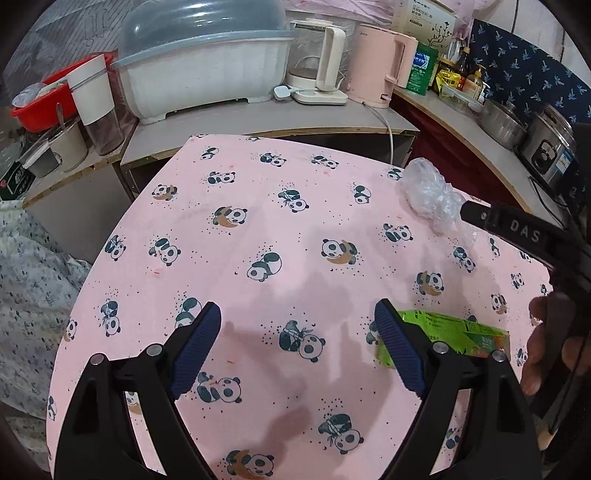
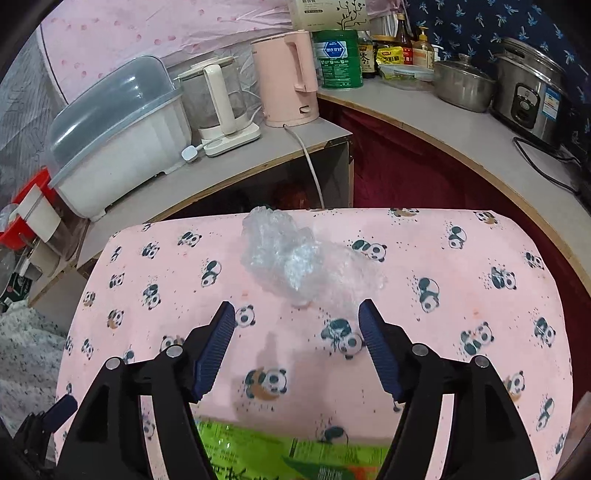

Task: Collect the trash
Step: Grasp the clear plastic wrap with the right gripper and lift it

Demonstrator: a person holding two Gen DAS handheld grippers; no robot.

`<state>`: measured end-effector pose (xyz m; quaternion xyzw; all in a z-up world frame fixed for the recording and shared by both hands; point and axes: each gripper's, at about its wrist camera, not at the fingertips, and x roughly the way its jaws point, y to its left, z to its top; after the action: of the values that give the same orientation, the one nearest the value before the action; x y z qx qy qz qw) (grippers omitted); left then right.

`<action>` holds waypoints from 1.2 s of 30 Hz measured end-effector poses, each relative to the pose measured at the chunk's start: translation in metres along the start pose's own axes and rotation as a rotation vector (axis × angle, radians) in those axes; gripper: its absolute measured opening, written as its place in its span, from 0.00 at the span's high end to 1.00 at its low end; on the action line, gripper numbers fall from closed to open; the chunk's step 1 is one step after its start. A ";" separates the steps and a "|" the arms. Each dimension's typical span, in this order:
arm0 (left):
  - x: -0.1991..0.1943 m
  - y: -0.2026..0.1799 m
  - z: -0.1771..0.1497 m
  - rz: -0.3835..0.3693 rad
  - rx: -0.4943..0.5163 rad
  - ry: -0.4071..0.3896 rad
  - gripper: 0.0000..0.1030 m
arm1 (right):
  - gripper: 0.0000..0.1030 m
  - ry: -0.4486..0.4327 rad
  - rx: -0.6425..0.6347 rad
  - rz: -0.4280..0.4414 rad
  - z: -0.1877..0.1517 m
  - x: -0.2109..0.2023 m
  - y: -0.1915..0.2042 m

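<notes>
The letters "DAS" stand in pale capitals on the black body of the right gripper (image 1: 458, 212), seen from the left wrist view. The green wrapper (image 2: 295, 456), the green tin (image 2: 338, 59) on the far counter and the white box (image 1: 424, 18) carry print too small to read.

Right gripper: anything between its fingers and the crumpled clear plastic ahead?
Nothing but bare panda-print tablecloth, as the right wrist view shows. The right gripper is open, with the crumpled clear plastic just beyond its fingertips.
</notes>
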<state>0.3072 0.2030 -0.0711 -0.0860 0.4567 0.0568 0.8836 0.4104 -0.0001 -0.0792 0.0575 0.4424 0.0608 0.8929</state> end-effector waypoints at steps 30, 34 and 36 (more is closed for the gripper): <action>0.003 -0.042 -0.021 -0.056 0.042 0.050 0.21 | 0.97 0.147 0.043 0.021 -0.073 0.001 -0.052; -0.007 -0.045 -0.036 -0.070 0.036 0.065 0.21 | 0.97 0.146 0.033 0.013 -0.109 -0.027 -0.050; -0.011 -0.046 -0.046 -0.072 0.036 0.077 0.21 | 0.97 0.150 0.029 0.018 -0.126 -0.039 -0.046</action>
<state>0.2726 0.1483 -0.0831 -0.0885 0.4880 0.0133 0.8683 0.2888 -0.0453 -0.1315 0.0697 0.5084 0.0667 0.8557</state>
